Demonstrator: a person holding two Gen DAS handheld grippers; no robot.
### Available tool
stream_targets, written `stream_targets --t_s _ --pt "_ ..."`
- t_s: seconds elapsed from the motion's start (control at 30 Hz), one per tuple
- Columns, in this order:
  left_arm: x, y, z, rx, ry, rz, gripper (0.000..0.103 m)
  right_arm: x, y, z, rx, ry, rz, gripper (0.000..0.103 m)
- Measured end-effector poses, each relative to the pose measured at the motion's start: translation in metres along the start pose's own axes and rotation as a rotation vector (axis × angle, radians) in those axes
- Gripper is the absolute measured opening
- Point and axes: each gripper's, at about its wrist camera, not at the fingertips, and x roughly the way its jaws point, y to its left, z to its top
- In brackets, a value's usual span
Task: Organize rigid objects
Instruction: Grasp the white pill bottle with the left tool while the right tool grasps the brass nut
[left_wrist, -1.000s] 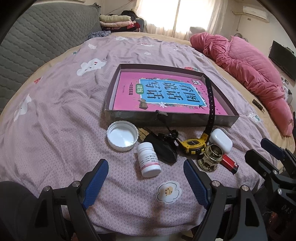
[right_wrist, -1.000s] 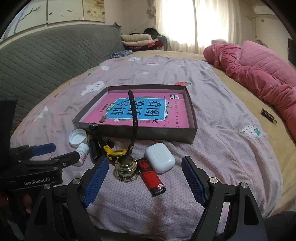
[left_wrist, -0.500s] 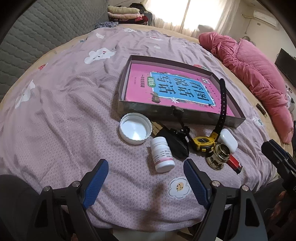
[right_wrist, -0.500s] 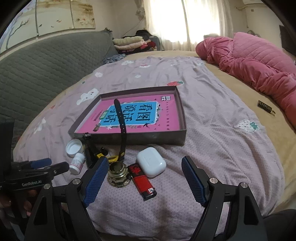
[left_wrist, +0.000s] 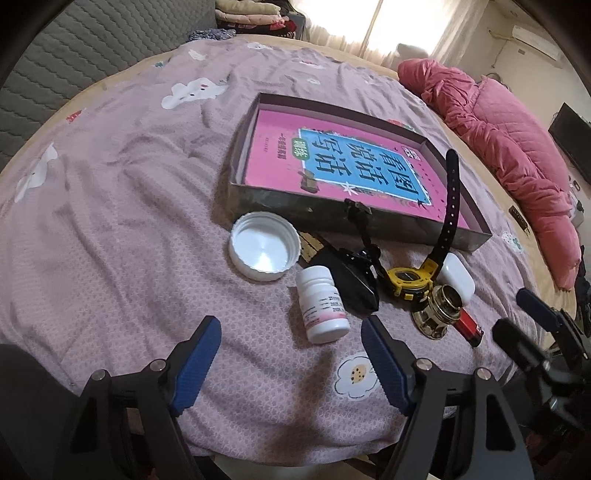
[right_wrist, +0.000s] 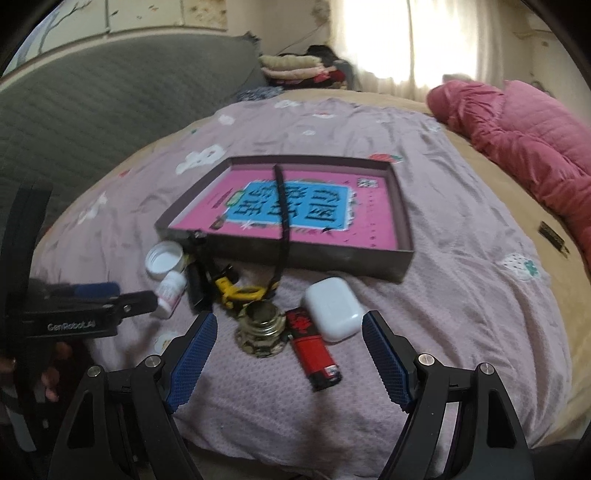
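A pink quilt (left_wrist: 509, 136) lies bunched beside folded clothes (right_wrist: 291, 68).

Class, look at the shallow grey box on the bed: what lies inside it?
Inside the box lies a pink book with a blue title panel, filling the floor. A black watch strap leans over the front wall. Anything beneath the book is hidden.

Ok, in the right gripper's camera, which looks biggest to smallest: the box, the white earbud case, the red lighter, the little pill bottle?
1. Box
2. White earbud case and red lighter: look alike
3. Pill bottle, though it's farther away
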Motion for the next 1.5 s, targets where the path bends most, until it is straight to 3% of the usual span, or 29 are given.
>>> stream_targets --t_s 0.2,0.37,0.63,0.83,1.5 --pt "0.013 -0.01 0.003 0.045 0.016 -0.008 0.075 0.021 0.009 -0.001 -0.033 0.059 0.017 0.082" --pt "0.02 -0.006 0.006 0.04 0.03 -0.02 0.065 0.03 0.007 0.001 -0.021 0.08 0.034 0.081" --pt "0.026 -0.004 0.009 0.04 0.039 -0.046 0.054 0.048 0.007 0.003 -0.021 0.123 0.049 0.062" --pt "0.031 -0.005 0.01 0.056 0.043 -0.038 0.047 0.057 0.011 0.004 -0.031 0.139 0.076 0.055" --pt "0.04 -0.009 0.012 0.083 0.039 -0.013 0.046 0.076 0.003 0.003 0.022 0.182 0.164 0.038"
